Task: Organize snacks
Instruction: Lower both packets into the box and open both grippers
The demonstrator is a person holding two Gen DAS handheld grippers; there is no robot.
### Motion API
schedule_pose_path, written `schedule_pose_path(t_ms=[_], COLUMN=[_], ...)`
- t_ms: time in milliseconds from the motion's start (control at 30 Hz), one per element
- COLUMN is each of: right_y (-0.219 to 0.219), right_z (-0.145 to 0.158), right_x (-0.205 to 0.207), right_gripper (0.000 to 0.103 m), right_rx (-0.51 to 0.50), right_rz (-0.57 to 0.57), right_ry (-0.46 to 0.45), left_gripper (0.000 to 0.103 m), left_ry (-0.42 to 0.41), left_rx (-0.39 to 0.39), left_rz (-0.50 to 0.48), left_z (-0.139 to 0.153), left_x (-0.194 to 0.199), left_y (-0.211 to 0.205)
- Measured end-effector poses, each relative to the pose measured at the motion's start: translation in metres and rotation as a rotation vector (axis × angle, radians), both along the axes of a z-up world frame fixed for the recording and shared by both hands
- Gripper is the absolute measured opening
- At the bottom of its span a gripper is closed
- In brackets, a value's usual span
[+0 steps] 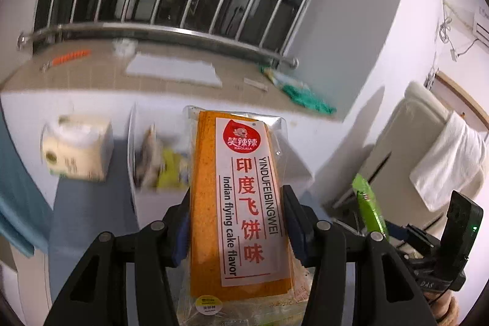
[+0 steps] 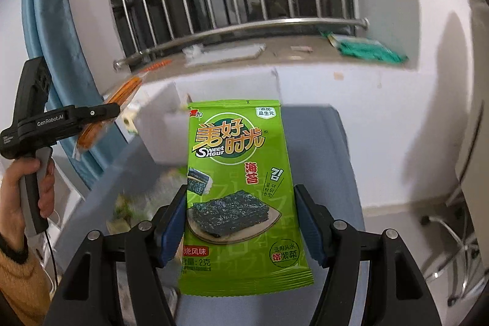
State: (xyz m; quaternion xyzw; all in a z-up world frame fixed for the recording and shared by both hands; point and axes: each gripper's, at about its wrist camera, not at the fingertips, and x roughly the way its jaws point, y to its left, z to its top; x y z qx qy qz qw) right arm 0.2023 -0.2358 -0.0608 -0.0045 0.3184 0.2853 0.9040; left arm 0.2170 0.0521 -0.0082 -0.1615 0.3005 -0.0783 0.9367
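My left gripper is shut on an orange snack pack with a white label reading "Indian flying cake flavor"; the blue pads press both long sides and the pack stands upright in the air. The right gripper is shut on a green seaweed packet, also upright and lifted. From the right wrist view the left gripper shows at the left, held by a hand, with its orange pack edge-on. From the left wrist view the green packet shows at the right.
A clear bin with blurred snacks stands on the grey table, beside a tissue box. Behind runs a window sill with white paper and a green bag. A blue curtain hangs left; a chair with a white towel stands right.
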Motion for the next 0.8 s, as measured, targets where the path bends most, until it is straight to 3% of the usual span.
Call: schedule_pose_path(t_ms=[233, 467, 533, 600, 633, 667, 700, 800], right_y=[0.052, 0.082, 0.087, 0.089, 0.09, 0.091, 0.09, 0.083], right_z=[0.037, 0.03, 0.027, 0.026, 0.025, 0.025, 0.025, 0.029], right_x=[0.086, 0.173, 0.191, 0.202, 0.207, 0.21, 0.212, 0.206], right_gripper=[0.071, 0.071, 0.071, 0.073, 0.079, 0.095, 0.102, 0.103], right_rx=[0.009, -0.019, -0.025, -0.015, -0.009, -0.011, -0.014, 0.007], right_rz=[0.023, -0.021, -0.03, -0.026, -0.029, -0.037, -0.052, -0.073], right_ry=[-0.003, 0.09, 0.103, 0.114, 0.12, 0.125, 0.12, 0.069], left_gripper=[0.057, 0.057, 0.065, 0.097, 0.103, 0.103, 0.103, 0.103], left_ry=[0.01, 0.088, 0.11, 0.138, 0.134, 0.131, 0.137, 0.154], left_rx=[0.028, 0.058, 0.063, 0.074, 0.082, 0.092, 0.1, 0.092], left_rz=[0.021, 0.026, 0.021, 0.03, 0.043, 0.053, 0.063, 0.051], left_z=[0.019, -0.001, -0.011, -0.02, -0.023, -0.024, -0.026, -0.031], left_x=[0.077, 0.134, 0.144, 0.15, 0.149, 0.148, 0.147, 0.142], left_y=[0.008, 0.015, 0.016, 0.018, 0.019, 0.02, 0.021, 0.026])
